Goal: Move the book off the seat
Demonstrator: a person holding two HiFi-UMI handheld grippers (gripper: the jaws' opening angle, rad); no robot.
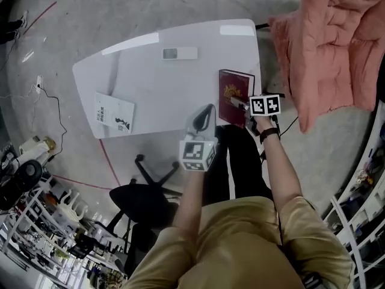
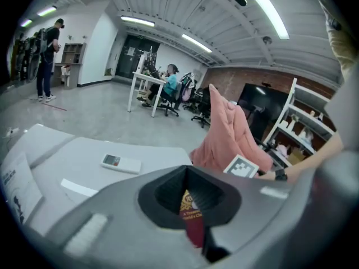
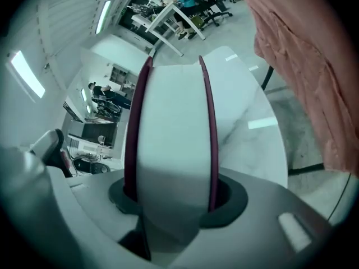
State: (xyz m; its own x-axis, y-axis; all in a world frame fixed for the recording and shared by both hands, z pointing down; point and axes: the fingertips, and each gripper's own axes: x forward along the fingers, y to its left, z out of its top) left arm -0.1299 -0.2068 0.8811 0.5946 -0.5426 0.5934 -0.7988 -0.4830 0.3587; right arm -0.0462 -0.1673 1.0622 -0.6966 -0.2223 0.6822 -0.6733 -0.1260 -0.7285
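A thick dark red book (image 1: 234, 94) with white page edges (image 3: 171, 133) is over the right front part of the white table (image 1: 156, 83). My right gripper (image 1: 242, 106) is shut on its near edge, and the covers run between the jaws in the right gripper view. Whether the book rests on the tabletop I cannot tell. My left gripper (image 1: 204, 118) hovers at the table's front edge, just left of the book, with its jaws together and nothing in them. Past them, the left gripper view shows the red book (image 2: 193, 223).
A white booklet (image 1: 114, 113) lies on the table's left part and a remote control (image 1: 179, 53) near its far edge. A pink quilt (image 1: 331, 41) hangs at the right. A black office chair (image 1: 144, 200) stands at the person's left, with cluttered shelves behind.
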